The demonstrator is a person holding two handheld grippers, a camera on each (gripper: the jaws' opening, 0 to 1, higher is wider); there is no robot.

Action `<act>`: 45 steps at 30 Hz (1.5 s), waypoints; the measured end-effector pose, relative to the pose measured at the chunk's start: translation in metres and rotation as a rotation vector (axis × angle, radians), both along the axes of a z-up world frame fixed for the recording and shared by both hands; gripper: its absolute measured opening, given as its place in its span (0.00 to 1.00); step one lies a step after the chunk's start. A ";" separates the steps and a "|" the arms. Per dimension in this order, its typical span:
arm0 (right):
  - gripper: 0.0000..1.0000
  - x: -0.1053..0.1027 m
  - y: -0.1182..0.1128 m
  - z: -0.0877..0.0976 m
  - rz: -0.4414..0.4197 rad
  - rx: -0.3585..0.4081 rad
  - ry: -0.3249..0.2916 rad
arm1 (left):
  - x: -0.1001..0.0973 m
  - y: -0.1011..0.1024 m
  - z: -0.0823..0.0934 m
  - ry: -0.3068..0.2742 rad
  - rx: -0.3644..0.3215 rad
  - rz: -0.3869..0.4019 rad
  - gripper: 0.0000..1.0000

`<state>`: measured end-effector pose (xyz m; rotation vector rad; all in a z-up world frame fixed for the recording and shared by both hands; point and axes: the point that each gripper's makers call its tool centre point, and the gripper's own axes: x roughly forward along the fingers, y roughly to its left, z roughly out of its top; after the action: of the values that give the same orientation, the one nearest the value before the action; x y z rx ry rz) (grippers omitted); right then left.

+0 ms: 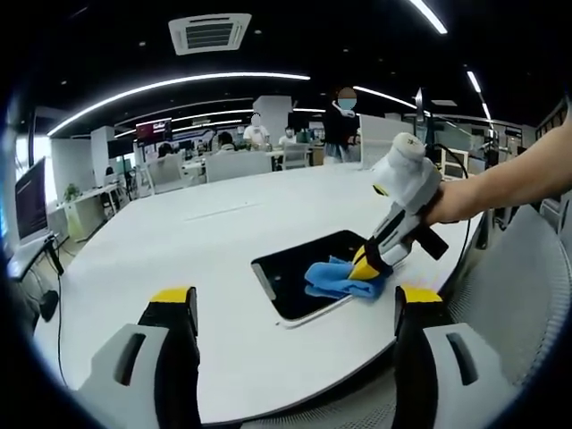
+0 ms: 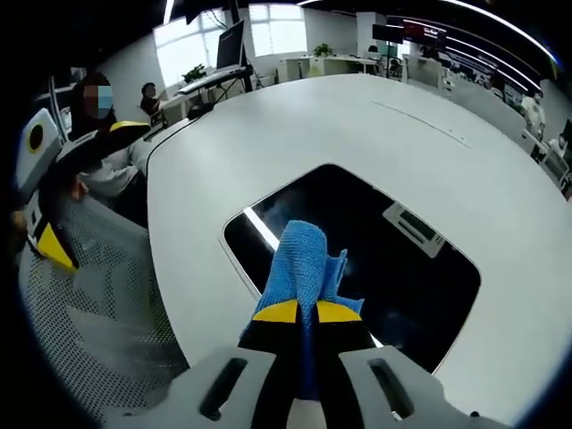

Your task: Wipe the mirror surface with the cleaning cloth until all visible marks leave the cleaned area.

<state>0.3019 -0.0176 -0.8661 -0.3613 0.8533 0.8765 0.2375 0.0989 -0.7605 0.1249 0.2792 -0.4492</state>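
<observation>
A dark rectangular mirror [image 1: 308, 268] [image 2: 393, 259] lies flat on the white table and reflects ceiling lights. A blue cleaning cloth [image 1: 338, 278] [image 2: 302, 259] rests on the mirror's near edge. My right gripper [image 2: 298, 312] is shut on the cloth and presses it onto the glass; in the left gripper view this right gripper [image 1: 368, 265] comes in from the right, held by a hand. My left gripper [image 1: 295, 308] hovers open above the table, short of the mirror, with nothing between its jaws.
The large white oval table [image 1: 179, 250] [image 2: 465, 161] carries the mirror. A grey mesh chair [image 1: 518, 295] [image 2: 80, 304] stands at the table's edge. Desks, monitors and several people fill the office behind.
</observation>
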 end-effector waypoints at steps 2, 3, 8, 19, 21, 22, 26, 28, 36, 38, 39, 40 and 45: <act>0.00 0.000 0.001 -0.001 0.017 -0.023 -0.014 | 0.000 0.000 -0.001 0.002 0.001 0.000 0.89; 0.00 0.001 0.002 -0.001 0.022 -0.029 -0.019 | 0.000 0.000 -0.001 0.002 0.001 -0.001 0.88; 0.00 0.004 0.000 -0.001 0.019 -0.009 -0.012 | 0.000 -0.001 0.000 -0.001 0.001 -0.005 0.88; 0.00 0.019 0.003 0.000 -0.042 0.035 -0.021 | -0.001 -0.002 0.001 0.000 -0.010 -0.011 0.88; 0.00 0.023 0.004 0.001 -0.047 0.037 -0.023 | -0.001 -0.001 0.001 0.000 -0.010 -0.006 0.86; 0.00 0.025 0.004 0.001 -0.047 0.036 -0.025 | 0.000 -0.001 0.002 -0.005 -0.014 -0.004 0.86; 0.00 0.032 0.005 0.001 -0.044 0.027 -0.032 | -0.001 -0.002 0.001 0.002 -0.013 -0.011 0.86; 0.00 0.037 0.005 0.001 -0.047 0.021 -0.037 | -0.001 -0.001 0.001 0.000 -0.012 -0.008 0.86; 0.00 0.055 0.006 0.000 -0.055 -0.002 -0.068 | -0.002 -0.002 -0.002 0.014 -0.009 -0.013 0.86; 0.00 0.059 0.006 0.000 -0.060 -0.005 -0.072 | -0.002 -0.002 -0.002 0.017 -0.009 -0.015 0.86; 0.00 0.062 0.006 0.000 -0.066 -0.003 -0.073 | -0.002 -0.002 -0.003 0.021 -0.008 -0.016 0.86; 0.00 0.064 0.006 0.000 -0.070 -0.003 -0.073 | -0.002 -0.002 -0.003 0.021 -0.008 -0.016 0.86; 0.00 0.072 0.006 0.000 -0.082 -0.006 -0.070 | -0.002 -0.002 -0.002 0.016 -0.009 -0.016 0.86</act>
<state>0.3735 -0.0121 -0.8660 -0.3581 0.8013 0.7814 0.2354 0.0966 -0.7623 0.1148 0.2923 -0.4677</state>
